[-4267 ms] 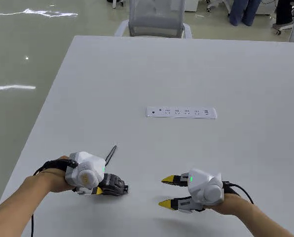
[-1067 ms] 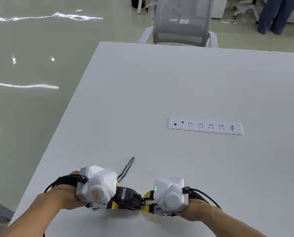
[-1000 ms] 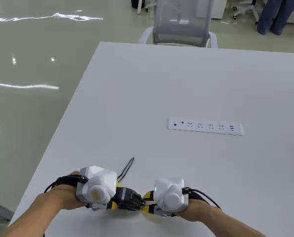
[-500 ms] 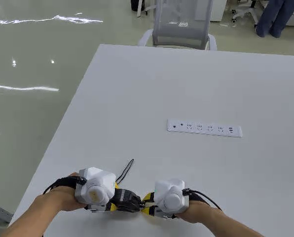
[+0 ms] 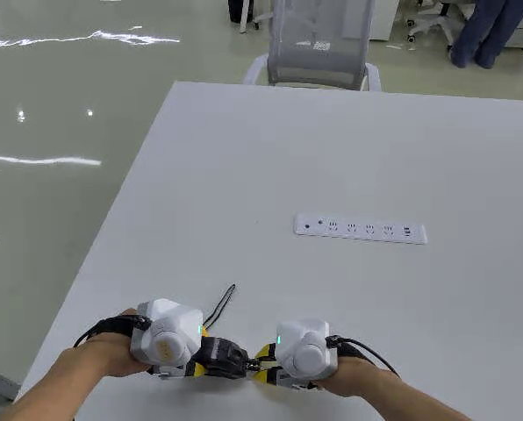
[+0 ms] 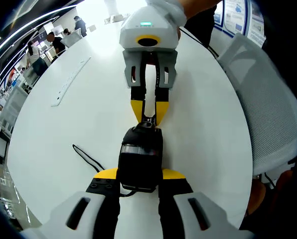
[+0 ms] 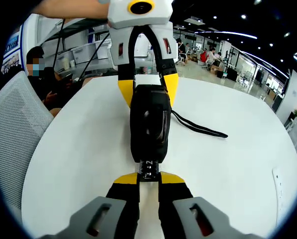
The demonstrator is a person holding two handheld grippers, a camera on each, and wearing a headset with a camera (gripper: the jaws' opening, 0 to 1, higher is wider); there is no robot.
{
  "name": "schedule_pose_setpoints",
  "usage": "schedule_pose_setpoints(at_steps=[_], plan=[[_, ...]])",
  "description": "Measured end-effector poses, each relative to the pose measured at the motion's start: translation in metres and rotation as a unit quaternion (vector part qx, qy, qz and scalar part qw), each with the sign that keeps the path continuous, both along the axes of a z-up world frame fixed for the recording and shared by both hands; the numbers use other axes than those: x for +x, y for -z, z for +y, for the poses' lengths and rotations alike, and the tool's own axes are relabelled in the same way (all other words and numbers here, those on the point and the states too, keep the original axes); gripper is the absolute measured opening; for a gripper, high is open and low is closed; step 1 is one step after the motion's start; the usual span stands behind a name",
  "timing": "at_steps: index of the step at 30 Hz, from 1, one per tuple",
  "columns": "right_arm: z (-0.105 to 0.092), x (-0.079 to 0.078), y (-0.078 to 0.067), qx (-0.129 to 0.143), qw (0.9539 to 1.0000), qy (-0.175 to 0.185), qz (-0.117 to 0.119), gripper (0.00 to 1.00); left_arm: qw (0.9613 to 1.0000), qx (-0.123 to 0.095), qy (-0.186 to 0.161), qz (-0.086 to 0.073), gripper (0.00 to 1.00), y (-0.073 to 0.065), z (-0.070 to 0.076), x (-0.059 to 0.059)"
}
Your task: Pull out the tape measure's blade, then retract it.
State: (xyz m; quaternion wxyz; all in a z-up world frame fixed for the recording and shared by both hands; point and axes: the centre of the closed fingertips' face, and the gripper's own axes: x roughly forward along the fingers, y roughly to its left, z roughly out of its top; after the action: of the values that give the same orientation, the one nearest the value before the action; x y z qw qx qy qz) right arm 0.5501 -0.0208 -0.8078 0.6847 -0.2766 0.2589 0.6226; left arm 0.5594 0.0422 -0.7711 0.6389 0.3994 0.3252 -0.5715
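Tape measure (image 6: 141, 159) clamped by left gripper (image 6: 141, 175) fingers; blade tip (image 7: 148, 168) pinched by right gripper (image 7: 148, 179) at 3 o'clock. Pull-out step starting; steady outward draw needed.

The table (image 5: 332, 140) is big, white and flat. A small black tape measure (image 5: 222, 357) sits on it right between the left tongs (image 5: 200, 353) and the right tongs (image 5: 263, 363), close to the table's near edge. Its thin black strap (image 5: 219, 304) lies on the table just past the left tongs. A long white power strip (image 5: 360, 230) lies flat farther out, well apart from both tongs, more on the right tongs' side.
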Motion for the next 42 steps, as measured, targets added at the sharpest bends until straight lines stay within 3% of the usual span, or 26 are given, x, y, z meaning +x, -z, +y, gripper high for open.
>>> schedule_pose_setpoints(at_steps=[42], plan=[[-0.020, -0.004, 0.000, 0.000, 1.0000, 0.006, 0.000, 0.12, 1.0000, 0.004, 0.005, -0.003, 0.25, 0.000, -0.001, -0.001]])
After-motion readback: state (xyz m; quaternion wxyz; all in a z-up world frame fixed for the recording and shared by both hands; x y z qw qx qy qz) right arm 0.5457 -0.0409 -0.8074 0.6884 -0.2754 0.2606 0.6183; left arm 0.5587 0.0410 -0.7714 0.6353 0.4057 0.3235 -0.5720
